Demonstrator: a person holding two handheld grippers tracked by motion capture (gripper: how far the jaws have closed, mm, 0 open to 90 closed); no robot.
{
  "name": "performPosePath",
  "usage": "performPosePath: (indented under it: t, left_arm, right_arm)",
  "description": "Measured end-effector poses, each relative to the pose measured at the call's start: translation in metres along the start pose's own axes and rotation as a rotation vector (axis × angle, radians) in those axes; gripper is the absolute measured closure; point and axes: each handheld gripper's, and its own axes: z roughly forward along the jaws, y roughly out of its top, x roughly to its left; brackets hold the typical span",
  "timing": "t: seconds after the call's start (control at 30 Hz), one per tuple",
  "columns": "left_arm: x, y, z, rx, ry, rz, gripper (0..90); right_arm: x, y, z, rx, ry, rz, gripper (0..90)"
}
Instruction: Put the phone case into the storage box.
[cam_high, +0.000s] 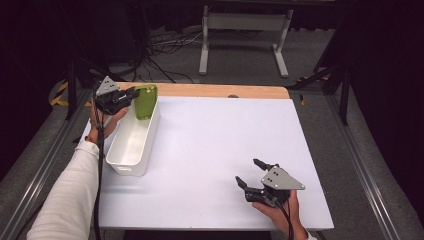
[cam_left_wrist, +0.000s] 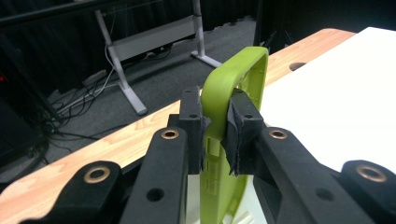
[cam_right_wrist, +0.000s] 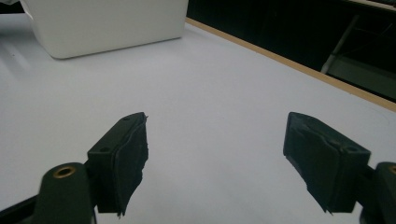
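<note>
A green phone case (cam_high: 145, 101) stands upright over the far end of a long white bin (cam_high: 131, 140) at the table's left. My left gripper (cam_high: 131, 95) is shut on the case's edge; in the left gripper view both pads clamp the green phone case (cam_left_wrist: 236, 79) by its rim, left gripper (cam_left_wrist: 216, 135). My right gripper (cam_high: 248, 172) rests low near the front right of the table, open, jaws pointing left. In the right gripper view the right gripper (cam_right_wrist: 215, 158) has bare white tabletop between its fingers, and the white bin (cam_right_wrist: 102, 25) sits far off.
The white table surface (cam_high: 225, 135) has a wooden strip (cam_high: 220, 90) along its far edge. Beyond it stands a grey desk frame (cam_high: 245, 35) with cables on the floor. Metal rails run along both sides of the table.
</note>
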Motion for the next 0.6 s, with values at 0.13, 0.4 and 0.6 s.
performPosePath:
  t: [0.13,0.4,0.6]
  left_arm:
    - [0.003,-0.002,0.001,-0.005,0.011,-0.004,78.4]
    - [0.005,-0.003,0.005,0.057,0.095,0.039,74.1]
    - [0.007,-0.007,0.012,0.098,0.141,0.045,71.3]
  right_arm:
    - [0.002,-0.001,0.002,0.006,0.018,-0.001,22.5]
    - [0.005,-0.001,0.004,0.009,0.047,-0.016,22.1]
    - [0.005,-0.003,0.005,0.019,0.055,-0.011,21.9]
